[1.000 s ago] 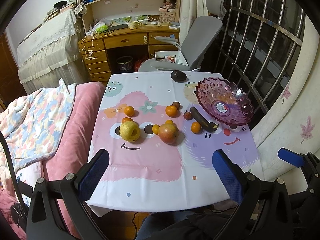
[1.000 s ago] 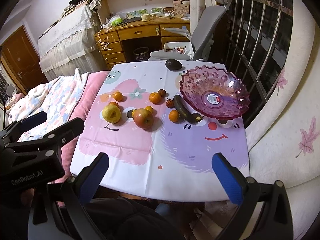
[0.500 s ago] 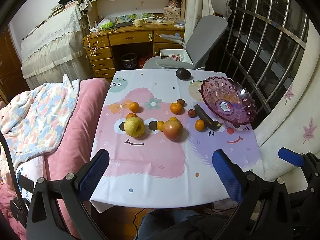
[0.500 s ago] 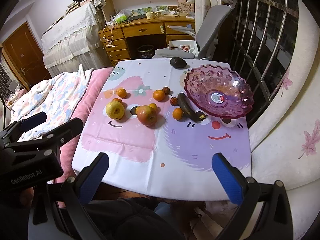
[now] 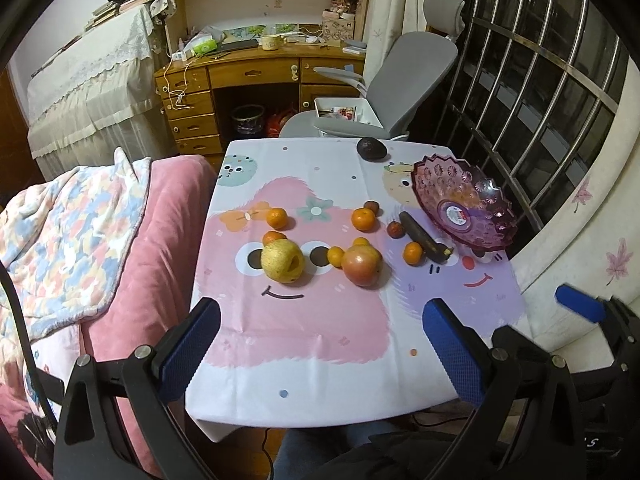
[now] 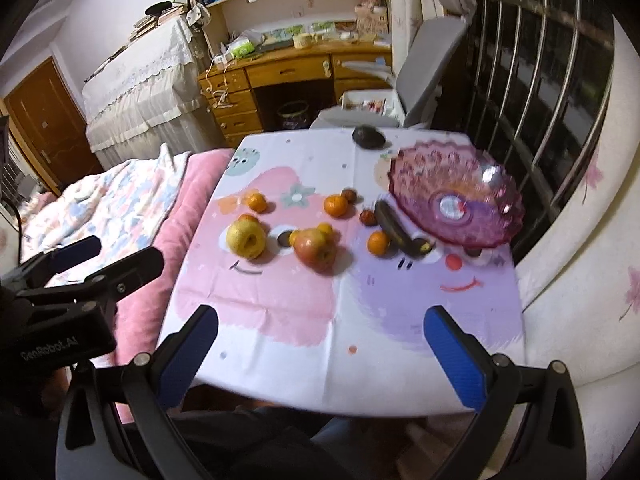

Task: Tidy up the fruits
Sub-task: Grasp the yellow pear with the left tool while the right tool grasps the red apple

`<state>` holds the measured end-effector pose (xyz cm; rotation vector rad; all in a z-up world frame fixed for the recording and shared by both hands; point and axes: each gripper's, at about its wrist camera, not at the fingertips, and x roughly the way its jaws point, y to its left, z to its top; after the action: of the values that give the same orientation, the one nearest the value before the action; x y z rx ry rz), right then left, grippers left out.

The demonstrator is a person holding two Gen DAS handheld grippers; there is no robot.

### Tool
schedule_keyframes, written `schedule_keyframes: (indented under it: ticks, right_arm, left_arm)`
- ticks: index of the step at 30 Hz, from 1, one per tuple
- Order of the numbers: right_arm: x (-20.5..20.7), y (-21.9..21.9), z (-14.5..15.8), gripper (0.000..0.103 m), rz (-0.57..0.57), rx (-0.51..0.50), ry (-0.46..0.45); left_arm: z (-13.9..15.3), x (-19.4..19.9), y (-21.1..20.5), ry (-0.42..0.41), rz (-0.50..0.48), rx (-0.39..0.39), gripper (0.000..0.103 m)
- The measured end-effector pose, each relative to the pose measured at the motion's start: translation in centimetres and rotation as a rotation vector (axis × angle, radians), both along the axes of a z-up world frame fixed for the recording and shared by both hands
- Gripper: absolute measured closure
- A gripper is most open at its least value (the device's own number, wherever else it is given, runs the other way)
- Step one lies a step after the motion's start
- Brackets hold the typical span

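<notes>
A purple glass bowl stands empty at the table's right side. Loose fruit lies on the cloth: a yellow apple, a red apple, several small oranges, a dark banana, small dark red fruits, and an avocado at the far edge. My left gripper is open and empty above the table's near edge. My right gripper is open and empty, also at the near edge.
The small table has a cartoon cloth. A pink bed with a blanket is on its left. A grey office chair and a wooden desk stand beyond it. A barred window runs along the right.
Both grippers have moved forward towards the table, so the fruit and bowl look larger. The right wrist view is now blurred. Nothing on the table has moved.
</notes>
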<state>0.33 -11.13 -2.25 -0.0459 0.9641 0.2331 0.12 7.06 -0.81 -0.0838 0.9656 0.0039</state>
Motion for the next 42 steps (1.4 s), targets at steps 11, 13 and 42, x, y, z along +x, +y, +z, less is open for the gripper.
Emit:
schedule_keyframes:
  ticks: [11, 13, 42]
  right_arm:
    - [1.9, 5.0, -2.9, 0.000, -0.040, -0.049, -0.076]
    - [2.4, 5.7, -4.2, 0.000, -0.048, -0.079, -0.087]
    - [12.5, 10.0, -20.9, 0.011, 0.066, -0.283, -0.086]
  left_arm:
    - [-3.3, 3.7, 4.2, 0.019, -0.079, 0.045, 0.002]
    - [-4.4, 4.8, 4.7, 0.038, -0.082, 0.059, 0.002]
    - [-22.9, 19.4, 8.1, 0.351, -0.034, -0.042, 0.002]
